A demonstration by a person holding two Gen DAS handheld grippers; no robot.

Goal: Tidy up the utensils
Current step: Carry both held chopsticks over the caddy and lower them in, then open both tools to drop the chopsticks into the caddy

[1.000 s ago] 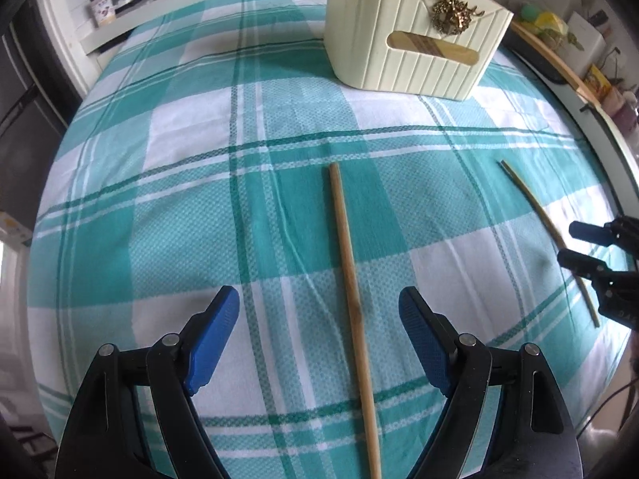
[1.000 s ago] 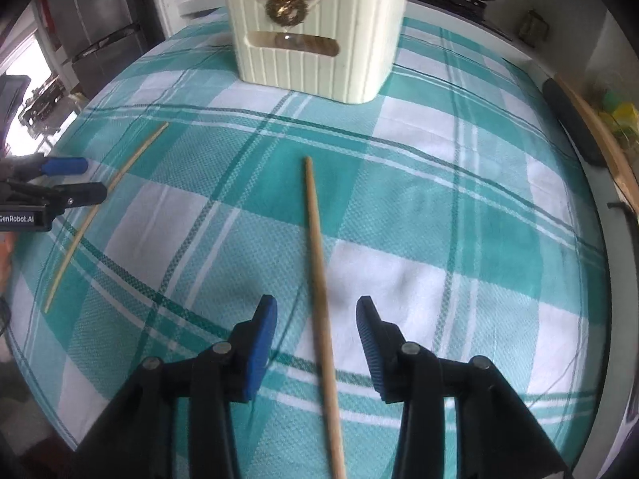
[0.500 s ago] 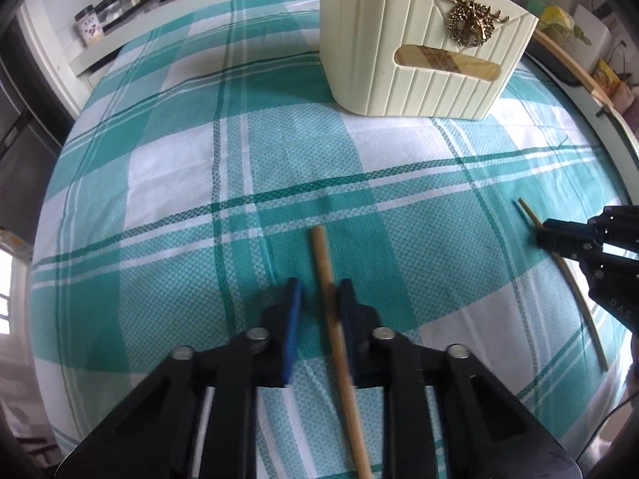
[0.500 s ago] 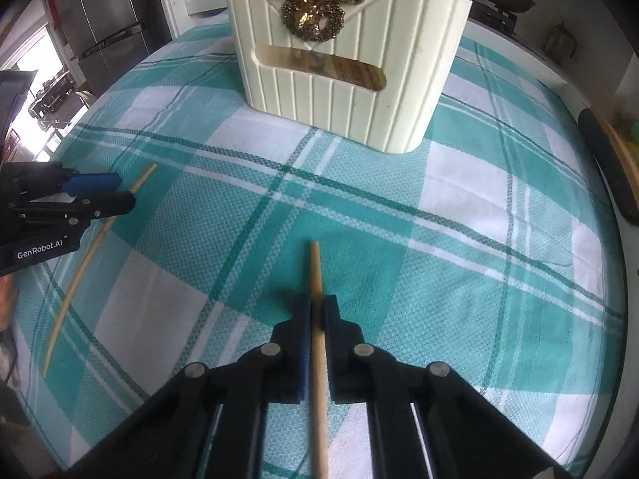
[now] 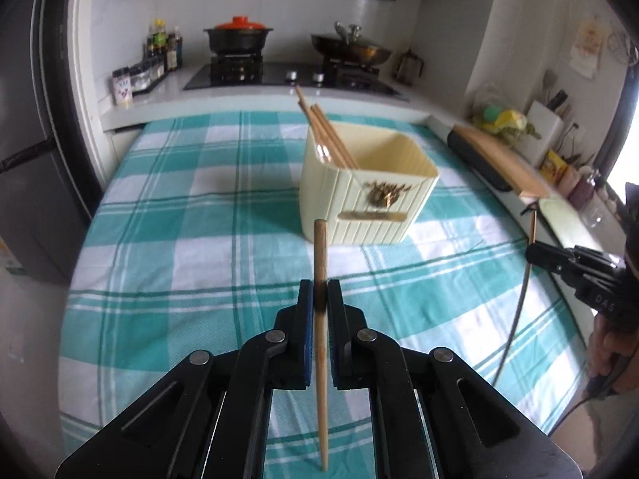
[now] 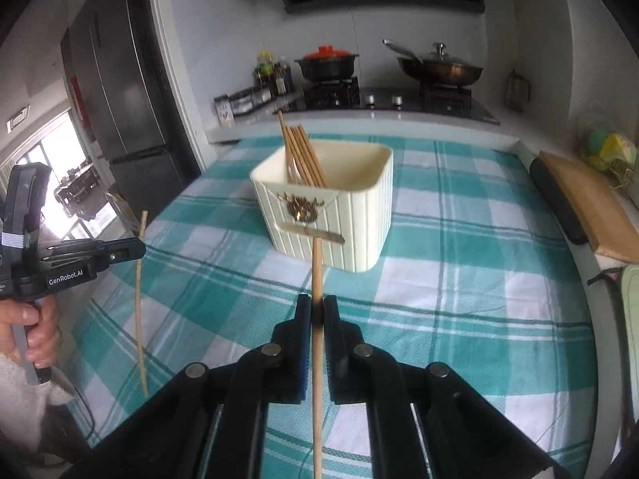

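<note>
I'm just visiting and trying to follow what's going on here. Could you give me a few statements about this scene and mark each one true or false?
1. Each gripper is shut on one wooden chopstick. True: left gripper on left chopstick, right gripper on right chopstick.
2. The cream ribbed plastic holder is empty. False: it holds several chopsticks.
3. The holder stands on a teal checked tablecloth. True.
4. The black pot's lid is blue. False: it is orange-red.

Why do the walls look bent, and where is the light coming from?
Left wrist view: the fisheye lens bows the fridge and walls; daylight flares at the right edge. Right wrist view: same bending; a bright window on the left washes out, and the far stove looks soft.
</note>
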